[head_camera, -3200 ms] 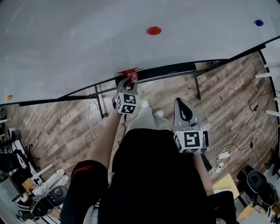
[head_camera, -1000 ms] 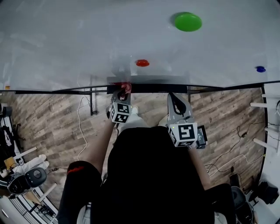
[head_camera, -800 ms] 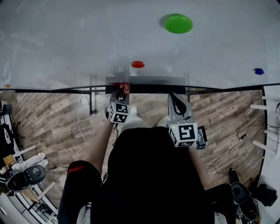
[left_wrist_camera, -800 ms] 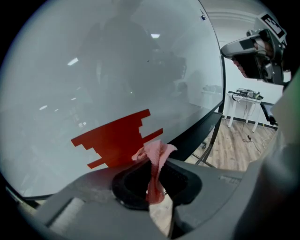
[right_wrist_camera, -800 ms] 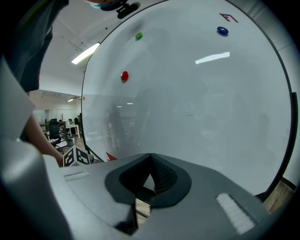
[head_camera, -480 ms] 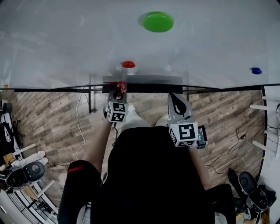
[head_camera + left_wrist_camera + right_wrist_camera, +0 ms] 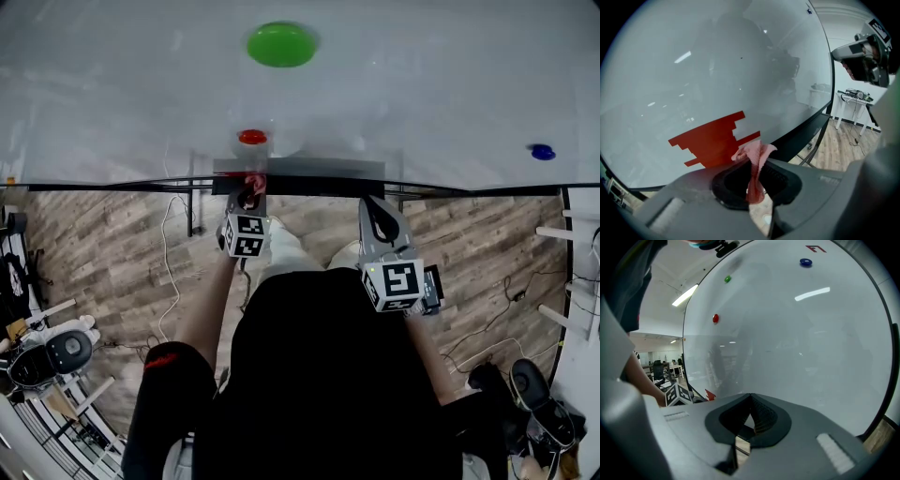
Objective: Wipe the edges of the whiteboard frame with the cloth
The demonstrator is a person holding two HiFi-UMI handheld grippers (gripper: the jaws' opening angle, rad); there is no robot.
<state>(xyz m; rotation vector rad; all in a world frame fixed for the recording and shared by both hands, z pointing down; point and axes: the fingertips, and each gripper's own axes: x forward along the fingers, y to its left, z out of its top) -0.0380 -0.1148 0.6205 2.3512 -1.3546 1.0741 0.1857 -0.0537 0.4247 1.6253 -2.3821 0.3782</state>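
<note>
Near the whiteboard frame [image 7: 94,186], left tongs [image 7: 249,190] clamp cloth [image 7: 757,152].

Left tongs [image 7: 249,188] and cloth [image 7: 251,179] at the whiteboard frame [image 7: 112,185].

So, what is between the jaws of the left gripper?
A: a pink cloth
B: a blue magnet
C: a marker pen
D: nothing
A: in the left gripper view, the left gripper has its jaws closed on a pink cloth, close to the dark whiteboard frame.
</note>
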